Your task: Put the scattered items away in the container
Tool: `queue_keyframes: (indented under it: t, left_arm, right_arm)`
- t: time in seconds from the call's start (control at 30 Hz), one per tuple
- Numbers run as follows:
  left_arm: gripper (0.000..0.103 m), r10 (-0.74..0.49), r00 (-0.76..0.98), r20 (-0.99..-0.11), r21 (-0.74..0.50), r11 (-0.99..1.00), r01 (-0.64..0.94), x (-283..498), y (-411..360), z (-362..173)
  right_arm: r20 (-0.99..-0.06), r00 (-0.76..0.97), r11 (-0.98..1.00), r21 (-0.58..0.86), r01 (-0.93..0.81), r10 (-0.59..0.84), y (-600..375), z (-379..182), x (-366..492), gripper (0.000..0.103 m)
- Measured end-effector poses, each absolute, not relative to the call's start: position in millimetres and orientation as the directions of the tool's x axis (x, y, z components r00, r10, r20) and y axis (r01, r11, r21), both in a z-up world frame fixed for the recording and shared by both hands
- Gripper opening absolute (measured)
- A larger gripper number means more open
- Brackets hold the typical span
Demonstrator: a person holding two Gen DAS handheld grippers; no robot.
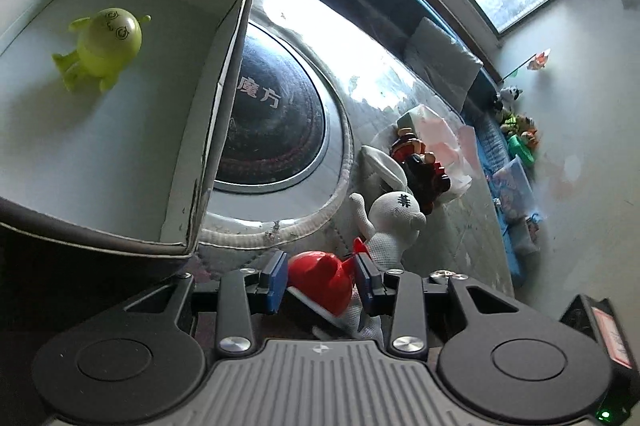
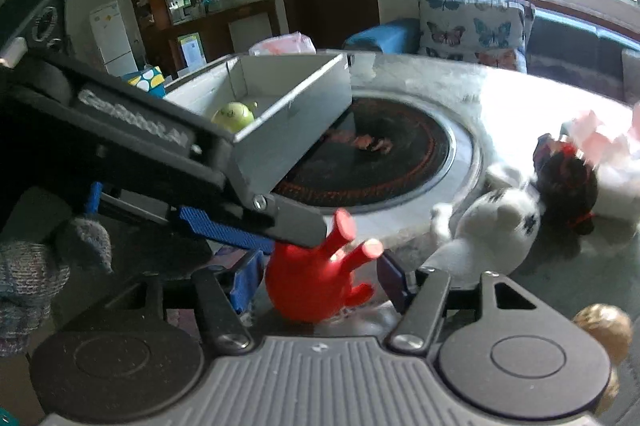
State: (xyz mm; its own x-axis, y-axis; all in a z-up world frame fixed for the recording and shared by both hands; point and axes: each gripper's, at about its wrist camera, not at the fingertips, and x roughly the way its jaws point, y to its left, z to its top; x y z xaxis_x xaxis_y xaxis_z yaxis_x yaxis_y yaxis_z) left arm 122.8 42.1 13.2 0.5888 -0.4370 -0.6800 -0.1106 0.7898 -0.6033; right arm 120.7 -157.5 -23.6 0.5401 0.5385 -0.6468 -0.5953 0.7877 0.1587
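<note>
A red plastic toy (image 1: 320, 280) sits between the blue pads of my left gripper (image 1: 322, 278), which is shut on it. In the right wrist view the same red toy (image 2: 316, 286) lies between my right gripper's open fingers (image 2: 320, 278), with the left gripper's finger (image 2: 256, 222) reaching in over it. The white cardboard box (image 1: 224, 73) stands to the left and holds a yellow-green figure (image 1: 104, 45); the box also shows in the right wrist view (image 2: 296, 121). A white plush toy (image 1: 392, 222) lies just beyond the red toy.
A dark red-and-brown figure (image 1: 424, 165) and pink plastic wrap (image 1: 444, 137) lie past the plush. A round black hob (image 1: 276, 129) is set in the table's middle. A golden ball (image 2: 604, 322) sits at the right. A sofa with butterfly cushion (image 2: 472, 29) stands behind.
</note>
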Motion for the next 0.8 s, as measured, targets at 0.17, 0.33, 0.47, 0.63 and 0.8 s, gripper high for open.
queue_keyframes:
  t: [0.17, 0.33, 0.47, 0.63, 0.8]
  left_arm:
    - [0.039, -0.426, 0.599, -0.678, -0.596, 0.795, -0.109, 119, 41, 7]
    - [0.039, -0.432, 0.614, -0.660, -0.604, 0.792, -0.092, 114, 42, 8]
    - [0.039, -0.434, 0.634, -0.640, -0.605, 0.794, -0.068, 106, 43, 17]
    - [0.039, -0.425, 0.702, -0.572, -0.612, 0.791, -0.020, 92, 57, 48]
    - [0.039, -0.342, 0.776, -0.530, -0.571, 0.820, -0.029, 85, 88, 80]
  right_arm:
    - [-0.657, 0.531, 0.788, 0.161, -0.595, 0.535, -154, -31, 119, 0.060]
    - [-0.644, 0.539, 0.791, 0.176, -0.586, 0.542, -159, -26, 116, 0.054]
    - [-0.635, 0.554, 0.790, 0.153, -0.593, 0.539, -157, -17, 112, 0.054]
    - [-0.592, 0.597, 0.775, 0.077, -0.627, 0.541, -146, 10, 100, 0.054]
    - [-0.528, 0.605, 0.729, 0.042, -0.683, 0.597, -113, 40, 108, 0.054]
